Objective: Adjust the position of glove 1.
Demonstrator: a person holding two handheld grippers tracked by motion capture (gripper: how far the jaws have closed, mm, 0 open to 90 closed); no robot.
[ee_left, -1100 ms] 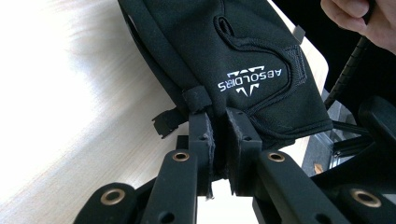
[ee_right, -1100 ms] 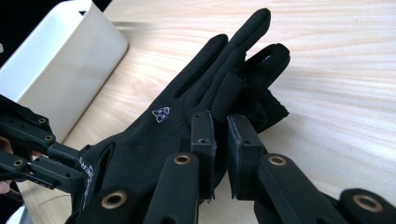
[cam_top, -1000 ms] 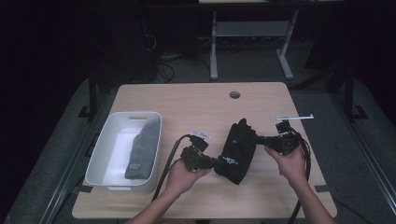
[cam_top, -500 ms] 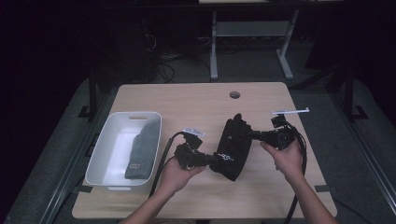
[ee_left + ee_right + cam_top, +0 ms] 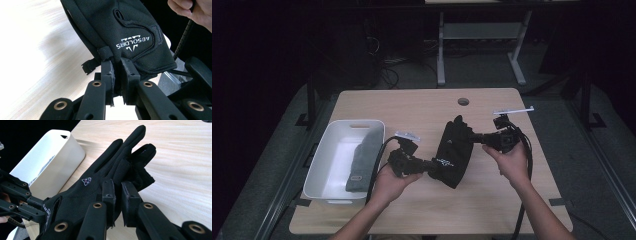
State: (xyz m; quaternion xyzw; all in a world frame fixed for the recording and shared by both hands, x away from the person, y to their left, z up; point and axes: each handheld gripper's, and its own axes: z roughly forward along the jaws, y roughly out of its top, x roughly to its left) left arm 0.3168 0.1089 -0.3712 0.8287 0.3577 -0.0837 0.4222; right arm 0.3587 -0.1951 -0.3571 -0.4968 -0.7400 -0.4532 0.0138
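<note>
Above the table's [image 5: 362, 107] middle, a black glove [image 5: 454, 152] hangs stretched between both grippers. Left gripper [image 5: 116, 68] pinches its cuff edge at seven o'clock, beside white upside-down lettering "ABSOLDIBS" [image 5: 133, 43]; right gripper [image 5: 117, 187] pinches the finger end at two o'clock.

We see a light wooden table [image 5: 422, 107] filling the middle of the high view, its grain running across and a round cable hole [image 5: 463, 101] near its upper edge, right of centre. At the frame's lower left, a white plastic bin [image 5: 325, 160] sits directly on the tabletop along the table's left edge. Strips of dark tape [image 5: 559, 202] mark the table's lower corners.
</note>
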